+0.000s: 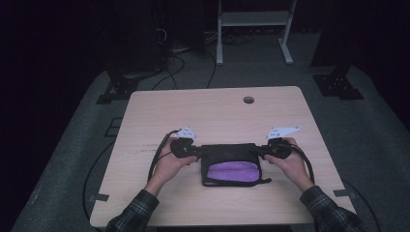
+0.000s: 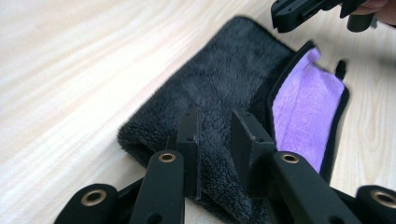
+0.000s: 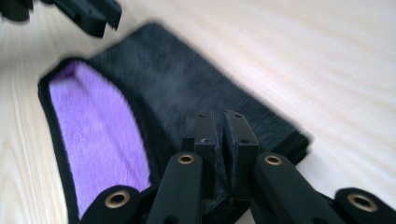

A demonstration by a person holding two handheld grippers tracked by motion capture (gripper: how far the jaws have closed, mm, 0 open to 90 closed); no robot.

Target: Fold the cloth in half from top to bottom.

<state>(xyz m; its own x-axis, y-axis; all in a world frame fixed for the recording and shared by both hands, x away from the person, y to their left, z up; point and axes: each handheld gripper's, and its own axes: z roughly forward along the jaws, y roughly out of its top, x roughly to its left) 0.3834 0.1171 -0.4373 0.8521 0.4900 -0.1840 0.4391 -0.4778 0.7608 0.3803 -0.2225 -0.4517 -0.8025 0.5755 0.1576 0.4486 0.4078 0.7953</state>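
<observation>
**Now both grippers sit at the ends of a folded towel**

Closest to the person, a purple strip point(image 1: 231, 172) of the folded dark towel point(image 1: 227, 155) faces 6 o'clock. The left gripper point(image 1: 196, 152) is at the towel's 9 o'clock end; in the left gripper view its jaws stand a little apart over the fleece, and whether the pads press it I cannot tell. The right gripper point(image 1: 259, 152) is at the 3 o'clock end, jaws nearly together on the fold. Towards 12 o'clock the table point(image 1: 212, 108) has a round hole point(image 1: 248, 100). No readable writing anywhere.
</observation>
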